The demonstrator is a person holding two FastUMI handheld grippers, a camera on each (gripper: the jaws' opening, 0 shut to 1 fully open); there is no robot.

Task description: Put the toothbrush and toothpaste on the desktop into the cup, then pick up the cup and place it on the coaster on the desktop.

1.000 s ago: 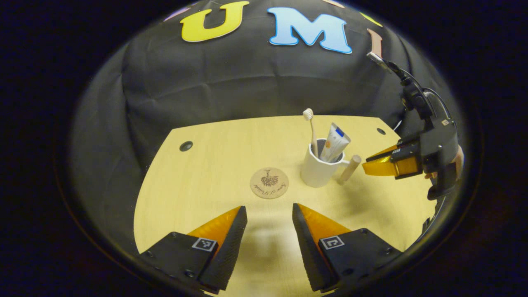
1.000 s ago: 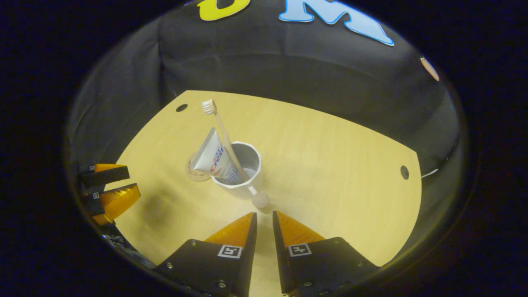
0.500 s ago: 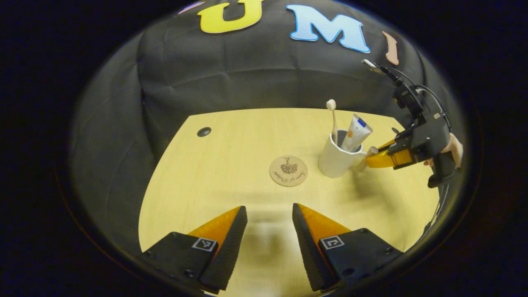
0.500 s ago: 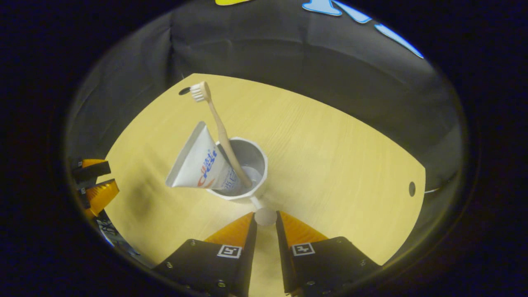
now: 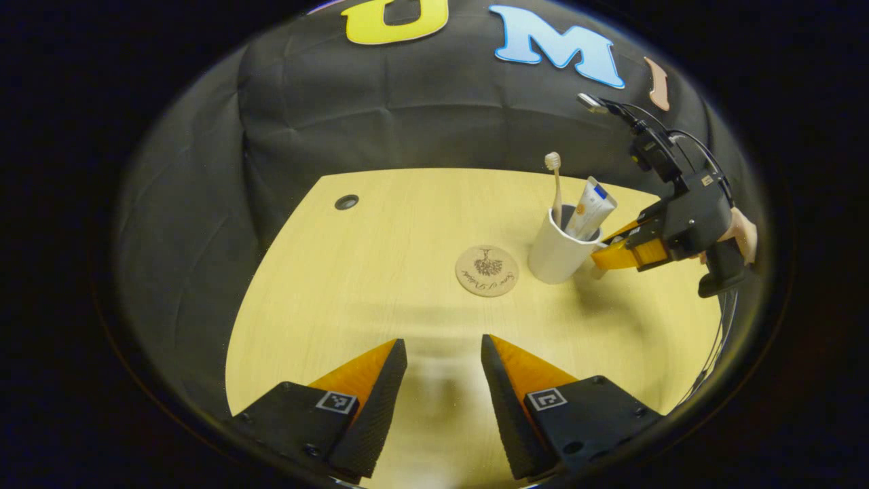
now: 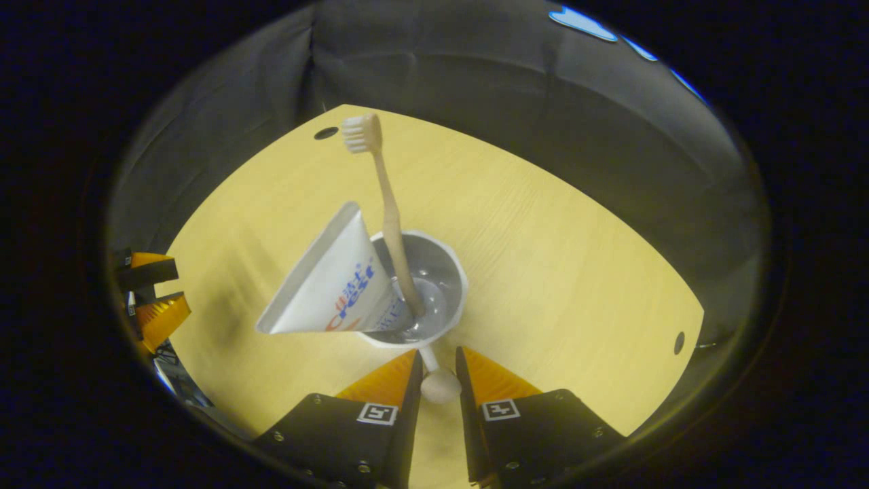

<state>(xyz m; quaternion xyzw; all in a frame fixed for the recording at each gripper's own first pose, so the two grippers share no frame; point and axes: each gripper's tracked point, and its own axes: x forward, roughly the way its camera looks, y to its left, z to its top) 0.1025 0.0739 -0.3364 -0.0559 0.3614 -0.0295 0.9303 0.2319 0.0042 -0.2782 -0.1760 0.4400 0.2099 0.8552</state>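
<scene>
A: Left gripper view first. What writing is there?

B: The coaster [image 5: 487, 271] carries a printed sprig and a line of script, too small to make out. The toothpaste [image 5: 590, 210] has coloured marks I can't make out either.

A: And where do things sit?

B: The white cup [image 5: 557, 252] stands on the counter [image 5: 353, 285], just right of the coaster and not on it. The toothbrush [image 5: 555, 187] and toothpaste stand upright inside it. The left claw [image 5: 442, 363] hangs spread apart over bare counter, well short of the coaster, gripping nothing. The right claw [image 5: 604, 257] reaches in from the right, held by a hand [image 5: 740, 234], its tips at the cup's handle side.

A: Right gripper view?

B: The toothpaste [image 6: 329, 288] shows blue and red lettering, which I leave unread. It leans left out of the cup [image 6: 448, 299]; the toothbrush [image 6: 387, 204] rises with its bristles up. The cup's handle [image 6: 440, 384], ending in a round knob, lies between the fingers of the right claw [image 6: 439, 373]. The jaws are narrowed around it; whether both press on it, I cannot tell.
</scene>
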